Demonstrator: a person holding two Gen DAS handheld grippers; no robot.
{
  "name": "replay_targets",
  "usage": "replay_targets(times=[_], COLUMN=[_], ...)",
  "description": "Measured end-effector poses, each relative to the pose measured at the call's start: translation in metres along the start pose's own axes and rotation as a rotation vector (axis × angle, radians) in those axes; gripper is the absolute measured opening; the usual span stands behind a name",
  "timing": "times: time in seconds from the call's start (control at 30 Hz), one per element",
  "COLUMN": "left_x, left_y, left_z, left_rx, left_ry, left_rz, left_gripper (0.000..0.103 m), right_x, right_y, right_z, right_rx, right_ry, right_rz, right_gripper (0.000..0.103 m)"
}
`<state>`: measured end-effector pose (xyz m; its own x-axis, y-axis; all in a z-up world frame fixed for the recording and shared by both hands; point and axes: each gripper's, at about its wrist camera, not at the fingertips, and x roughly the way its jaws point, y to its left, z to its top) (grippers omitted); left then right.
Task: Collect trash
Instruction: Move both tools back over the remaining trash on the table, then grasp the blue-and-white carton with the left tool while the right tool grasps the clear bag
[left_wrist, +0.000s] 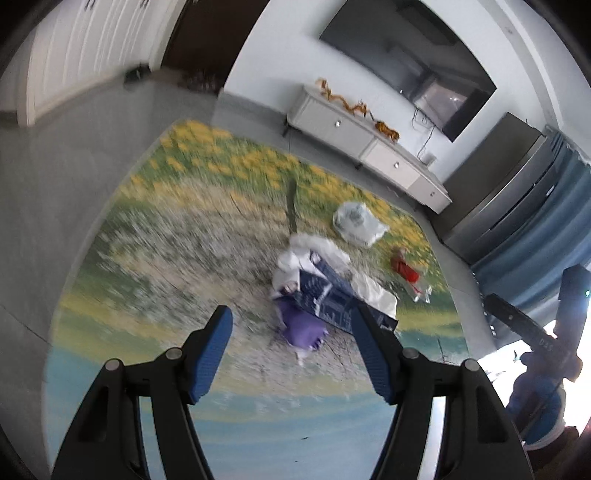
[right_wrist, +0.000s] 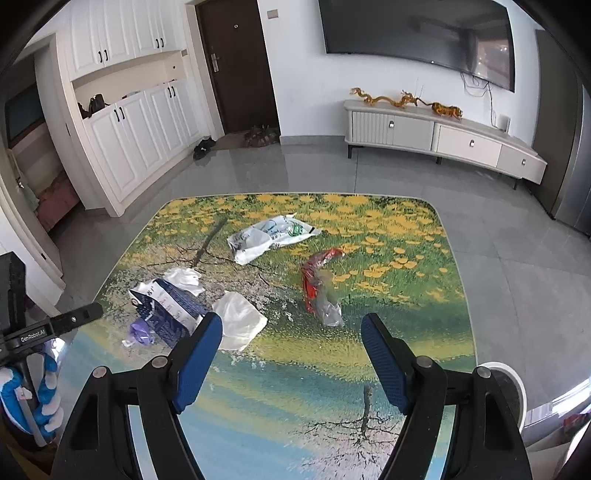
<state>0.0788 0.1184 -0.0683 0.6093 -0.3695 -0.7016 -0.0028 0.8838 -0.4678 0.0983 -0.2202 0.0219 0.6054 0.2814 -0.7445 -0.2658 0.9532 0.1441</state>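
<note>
Both claws stood wide and held nothing. The left claw (left_wrist: 291, 325) hung above the table (left_wrist: 155, 236), a dark blue carton (left_wrist: 325, 295) at its one o'clock among white wrappers. From the right claw (right_wrist: 291, 332), a red wrapper (right_wrist: 316, 277) lay at twelve o'clock, a printed plastic bag (right_wrist: 269, 236) beyond it, and a white bag (right_wrist: 240, 321) at ten o'clock, touching the carton.

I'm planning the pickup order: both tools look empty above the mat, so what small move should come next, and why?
Probably lower the open left tool onto the dark blue printed paper package. It lies straight ahead between the fingers, on top of the white crumpled wrappers and beside the purple plastic scrap, and nothing is gripped yet.
</note>
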Motion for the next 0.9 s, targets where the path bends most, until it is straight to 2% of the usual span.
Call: replay_targets(times=[0.1, 0.33, 0.6, 0.63, 0.7, 0.8, 0.9], left_x=[0.015, 0.036, 0.064, 0.065, 0.066, 0.07, 0.073], left_y=[-0.001, 0.004, 0.014, 0.015, 0.016, 0.019, 0.02], left_z=[0.0, 0.014, 0.021, 0.021, 0.021, 0.022, 0.023], left_rx=[-0.027, -0.123, -0.212, -0.219, -0.228, -0.241, -0.244], left_ry=[0.034, 0.04, 0.095, 0.096, 0.091, 0.099, 0.101], left_rz=[-0.023, -0.072, -0.091, -0.096, -0.091, -0.095, -0.096], left_gripper=[0.065, 0.065, 0.065, 0.063, 0.063, 0.049, 0.048], right_x=[0.011, 0.039, 0.085, 0.091, 0.102, 0.117, 0.126], right_y=[-0.007, -0.021, -0.04, -0.041, -0.043, -0.041, -0.04], right_z=[0.0, 0.011, 0.025, 0.026, 0.026, 0.026, 0.025], right_rx=[0.001, -0.019, -0.009, -0.005, -0.002, -0.018, -0.024], right_ry=[0.014, 0.033, 0.07, 0.078, 0.097, 0.122, 0.138], right_rz=[0.011, 0.044, 0.082, 0.089, 0.11, 0.117, 0.128], right_gripper=[0.076, 0.076, 0.076, 0.074, 0.061, 0.049, 0.043])
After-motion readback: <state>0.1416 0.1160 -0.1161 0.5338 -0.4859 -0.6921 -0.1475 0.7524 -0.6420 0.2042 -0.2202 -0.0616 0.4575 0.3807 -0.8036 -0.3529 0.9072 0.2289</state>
